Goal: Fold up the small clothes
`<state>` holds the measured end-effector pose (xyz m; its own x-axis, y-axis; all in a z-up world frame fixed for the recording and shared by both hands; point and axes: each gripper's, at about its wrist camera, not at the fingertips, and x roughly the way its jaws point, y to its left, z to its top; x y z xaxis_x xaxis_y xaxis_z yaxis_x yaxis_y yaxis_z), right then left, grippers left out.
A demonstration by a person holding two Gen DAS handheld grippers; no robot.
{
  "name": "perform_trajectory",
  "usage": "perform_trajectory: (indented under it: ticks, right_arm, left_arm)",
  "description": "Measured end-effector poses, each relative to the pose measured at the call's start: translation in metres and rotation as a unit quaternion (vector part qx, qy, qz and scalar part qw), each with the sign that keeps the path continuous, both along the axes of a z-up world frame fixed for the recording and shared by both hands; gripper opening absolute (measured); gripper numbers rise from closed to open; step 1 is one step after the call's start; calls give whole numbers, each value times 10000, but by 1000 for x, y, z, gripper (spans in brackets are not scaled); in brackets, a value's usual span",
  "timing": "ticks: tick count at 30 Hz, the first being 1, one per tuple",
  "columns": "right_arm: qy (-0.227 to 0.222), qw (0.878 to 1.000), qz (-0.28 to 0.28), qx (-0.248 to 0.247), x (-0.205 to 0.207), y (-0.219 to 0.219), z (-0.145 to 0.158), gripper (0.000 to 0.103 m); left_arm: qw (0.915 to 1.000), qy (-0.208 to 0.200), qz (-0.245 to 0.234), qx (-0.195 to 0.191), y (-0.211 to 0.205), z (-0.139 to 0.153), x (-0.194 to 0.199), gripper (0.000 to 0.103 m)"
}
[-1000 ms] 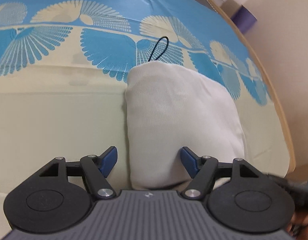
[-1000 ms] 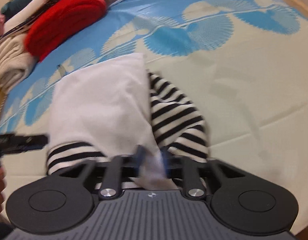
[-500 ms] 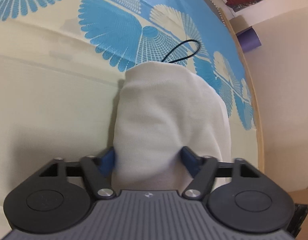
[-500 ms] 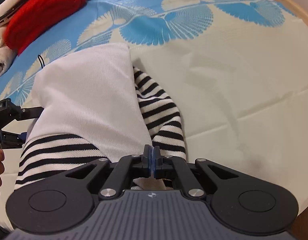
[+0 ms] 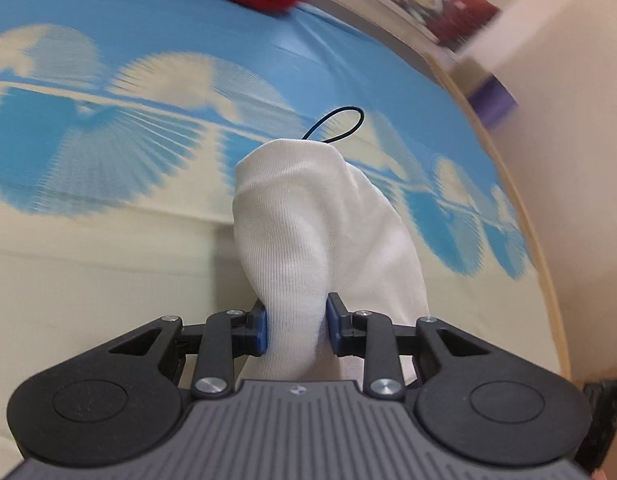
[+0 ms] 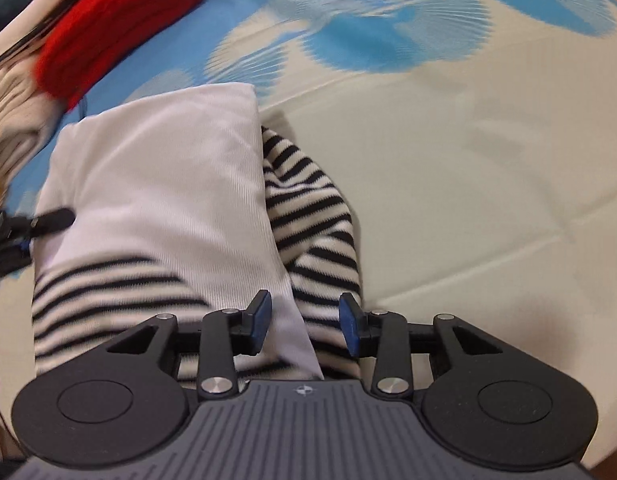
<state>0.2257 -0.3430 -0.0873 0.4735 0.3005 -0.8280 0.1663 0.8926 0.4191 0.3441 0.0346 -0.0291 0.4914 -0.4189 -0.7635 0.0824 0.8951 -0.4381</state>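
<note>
A small garment, white with black-and-white striped parts, lies folded on the blue and cream patterned cloth. In the left wrist view my left gripper (image 5: 295,328) is shut on a bunched edge of the white garment (image 5: 320,232). In the right wrist view the white panel (image 6: 164,196) covers the striped fabric (image 6: 316,220), and my right gripper (image 6: 304,322) is open with its blue pads on either side of the garment's near edge. The left gripper (image 6: 12,226) shows at the garment's left edge.
A red folded garment (image 6: 116,28) and a cream knit pile (image 6: 12,120) lie at the far left of the cloth. A thin black cord loop (image 5: 340,124) lies beyond the white garment. The table's wooden edge (image 5: 508,184) curves along the right.
My left gripper has closed on the white garment's edge. My right gripper, shut on the garment half a second ago, has opened and let go.
</note>
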Motion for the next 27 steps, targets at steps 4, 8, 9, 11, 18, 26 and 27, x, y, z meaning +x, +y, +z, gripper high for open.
perform_trajectory:
  ticks: [4,8,9,11,18,26,27]
  right_arm:
    - [4,9989,438,164,14,42,1,39]
    - [22,9959,884,179,24,82,1,39]
    - [12,9952,966,147,25,89,2,39]
    - [-12,9940,1081,147,26,98,4,39]
    - [-47,9935,1136,65,24,102,8,3]
    - [177,9928,1180,-112,8,90,9,2]
    - [154,9926,1196,-114,8,91,10,2]
  left_arm:
    - [9987,-106,183,458,37,11,5,43]
    - [9962,-238,473,696,67,19,1,46]
    - [9962,-309,405,700,69,23,-3,47]
    - [9959,-439,313,726,72,32,-11,48]
    - [9922,209,-728,987,46,15,-44,48]
    - [9725,187,-1428,1832,33,-18,-67,61]
    - [9765,263,-1251,1733,39,-14,-66,62]
